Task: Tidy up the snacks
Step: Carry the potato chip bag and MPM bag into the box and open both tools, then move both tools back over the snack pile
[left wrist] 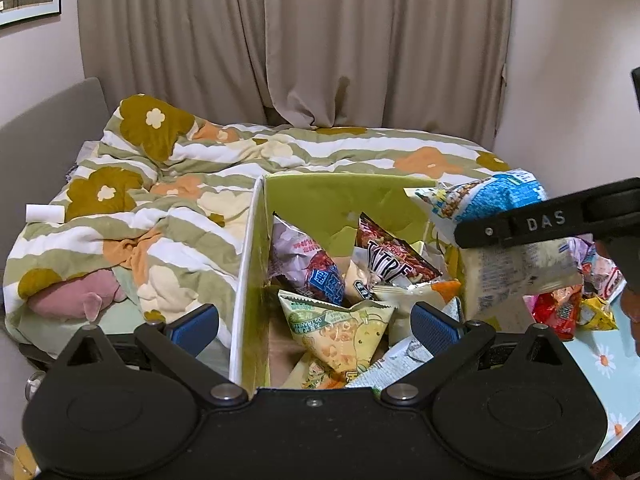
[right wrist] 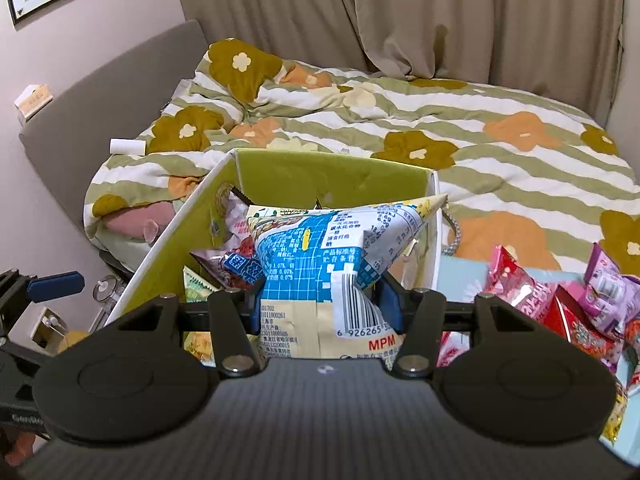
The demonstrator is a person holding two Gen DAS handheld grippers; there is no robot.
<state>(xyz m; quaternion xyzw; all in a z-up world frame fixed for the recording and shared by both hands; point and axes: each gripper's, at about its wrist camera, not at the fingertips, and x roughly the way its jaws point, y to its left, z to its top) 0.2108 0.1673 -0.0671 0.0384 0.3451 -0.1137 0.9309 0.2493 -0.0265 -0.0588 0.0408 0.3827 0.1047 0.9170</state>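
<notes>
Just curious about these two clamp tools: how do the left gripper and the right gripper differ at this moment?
The right gripper pinches a blue-and-cream snack bag between its pads; the left gripper holds nothing. The right one's jaws sit narrow around the bag; the left one's stand wide apart. Both hover at the green cardboard box of snacks.

left gripper (left wrist: 316, 322): jaws spread wide, nothing between the pads, tilted downward. right gripper (right wrist: 320, 300): tilted downward, blue pads (right wrist: 390, 300) pinching a snack bag (right wrist: 316, 256) from both sides.
</notes>
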